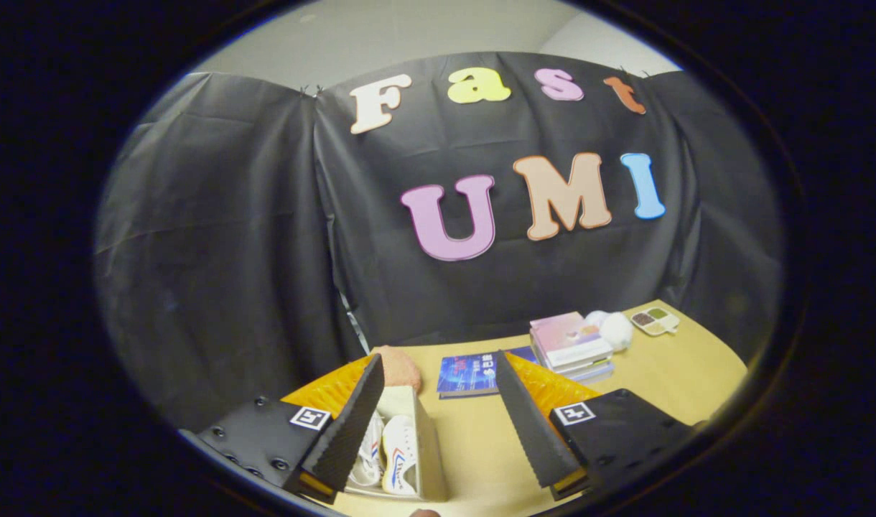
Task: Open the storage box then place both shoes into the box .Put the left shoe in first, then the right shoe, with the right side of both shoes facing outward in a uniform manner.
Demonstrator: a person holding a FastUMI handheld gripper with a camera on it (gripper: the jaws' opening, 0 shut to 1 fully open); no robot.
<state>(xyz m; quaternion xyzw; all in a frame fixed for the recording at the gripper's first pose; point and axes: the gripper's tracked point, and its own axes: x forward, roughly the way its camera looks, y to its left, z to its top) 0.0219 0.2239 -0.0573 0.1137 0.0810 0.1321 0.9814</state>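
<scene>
My gripper stands open above the wooden table, with nothing between its black ribbed fingers. Below and just right of the left finger stands the beige storage box, open at the top. Two white shoes with red and blue stripes lie side by side inside it. The left finger partly hides the box's left side and one shoe.
A blue book lies flat beyond the fingers. A stack of pink and white books, a white fluffy ball and a small compartment tray sit further right. A pinkish rounded object lies behind the box.
</scene>
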